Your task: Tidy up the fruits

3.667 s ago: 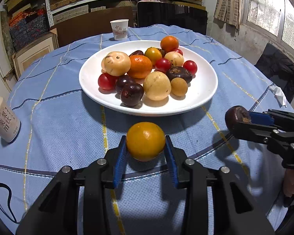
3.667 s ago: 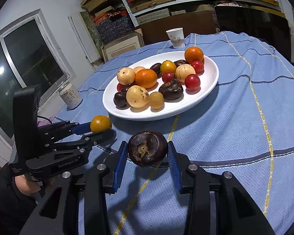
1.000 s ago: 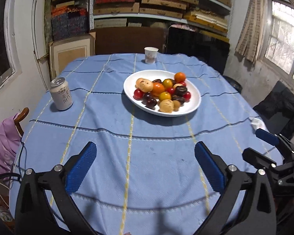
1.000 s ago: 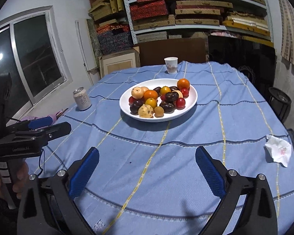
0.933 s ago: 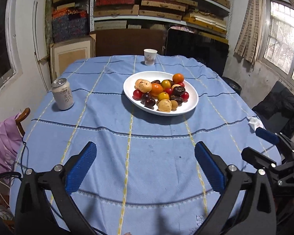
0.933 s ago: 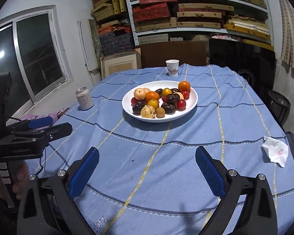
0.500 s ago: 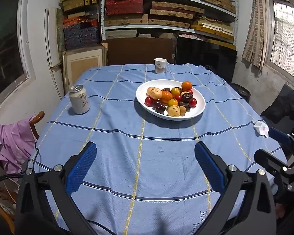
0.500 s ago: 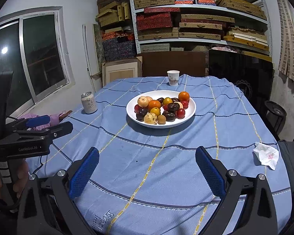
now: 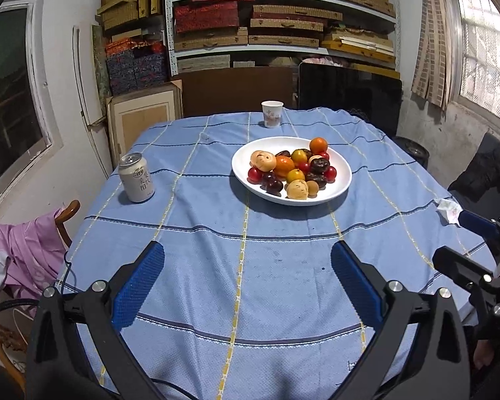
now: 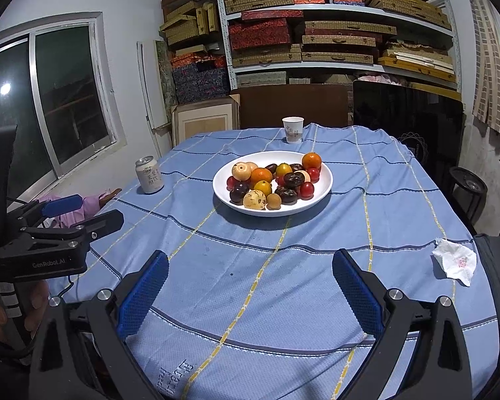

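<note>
A white plate (image 9: pixel 341 183) holds several fruits: oranges, red tomatoes, dark plums and pale round fruits. It stands on the blue checked tablecloth (image 9: pixel 250 266), past the table's middle. The plate also shows in the right wrist view (image 10: pixel 323 190). My left gripper (image 9: pixel 246 266) is open and empty, held back over the table's near edge, far from the plate. My right gripper (image 10: pixel 248 268) is open and empty too, equally far back. Each gripper shows from the side in the other's view: the right one (image 9: pixel 463 243), the left one (image 10: pixel 83 210).
A drink can (image 9: pixel 136 177) stands at the table's left. A paper cup (image 9: pixel 272 114) stands behind the plate. A crumpled tissue (image 10: pixel 455 261) lies near the right edge. A chair with pink cloth (image 9: pixel 20 253) is at the left. Shelves of boxes fill the back wall.
Both grippers held a fruit near the plate 3.7 s ago; now both are open and empty, and those fruits lie on the plate. Over the last second both kept drawing back from the plate.
</note>
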A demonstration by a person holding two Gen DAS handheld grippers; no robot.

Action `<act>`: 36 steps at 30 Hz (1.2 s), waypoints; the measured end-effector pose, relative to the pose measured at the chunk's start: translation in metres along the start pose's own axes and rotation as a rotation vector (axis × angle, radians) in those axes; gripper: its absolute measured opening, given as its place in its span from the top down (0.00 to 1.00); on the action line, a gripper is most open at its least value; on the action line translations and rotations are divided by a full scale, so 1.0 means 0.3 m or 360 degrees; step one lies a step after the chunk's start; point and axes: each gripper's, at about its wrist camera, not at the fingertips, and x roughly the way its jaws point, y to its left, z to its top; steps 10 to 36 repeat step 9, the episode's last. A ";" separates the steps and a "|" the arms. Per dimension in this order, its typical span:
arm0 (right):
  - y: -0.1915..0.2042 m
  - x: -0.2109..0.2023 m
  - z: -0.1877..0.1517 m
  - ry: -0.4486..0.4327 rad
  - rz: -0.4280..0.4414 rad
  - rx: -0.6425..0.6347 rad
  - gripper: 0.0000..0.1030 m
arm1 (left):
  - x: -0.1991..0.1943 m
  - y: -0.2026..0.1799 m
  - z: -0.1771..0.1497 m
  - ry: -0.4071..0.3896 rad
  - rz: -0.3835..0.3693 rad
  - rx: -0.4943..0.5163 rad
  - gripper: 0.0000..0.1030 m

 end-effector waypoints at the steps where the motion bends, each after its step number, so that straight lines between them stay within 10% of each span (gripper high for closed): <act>1: -0.002 0.000 0.000 -0.0001 0.0000 0.0005 0.04 | 0.002 0.001 0.002 0.0000 0.0004 -0.0005 0.05; 36: -0.007 0.006 0.003 0.0001 0.0004 0.0018 0.04 | 0.017 0.019 0.010 0.0015 0.0005 -0.0038 0.05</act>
